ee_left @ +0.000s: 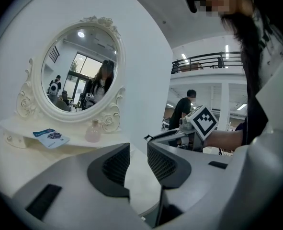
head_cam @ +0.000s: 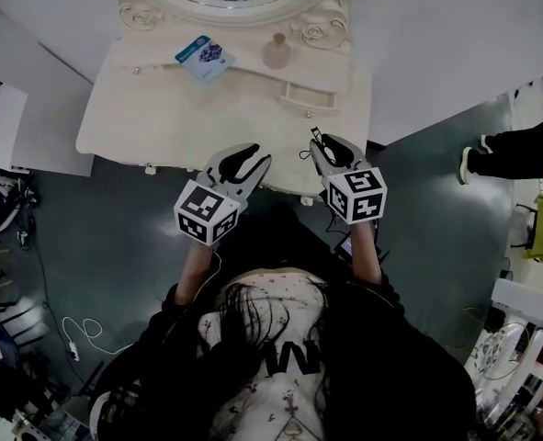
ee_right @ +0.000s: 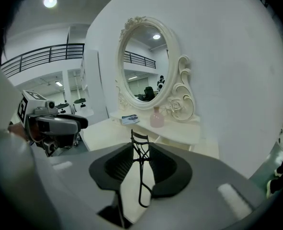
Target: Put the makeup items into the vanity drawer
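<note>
The right gripper pinches a black eyelash curler between its pads; the curler's long axis runs along the jaws, with the curling head out past the tips toward the mirror and the handle loops back toward the gripper body; in the head view the curler sticks out over the near edge of the vanity, above the top and not resting on it. The left gripper has its jaws spread with nothing between them; it sits just beside the right one at the same front edge, a clear gap between the two.

Ahead of both grippers the cream top is bare up to the raised shelf; on that shelf a pink bottle stands near the mirror's right scroll, and a blue packet lies flat to its left, the two apart. A small drawer front sits in the shelf face ahead of the right gripper; whether it is pulled out I cannot tell. White wall closes in behind the vanity; dark floor lies open to either side.
</note>
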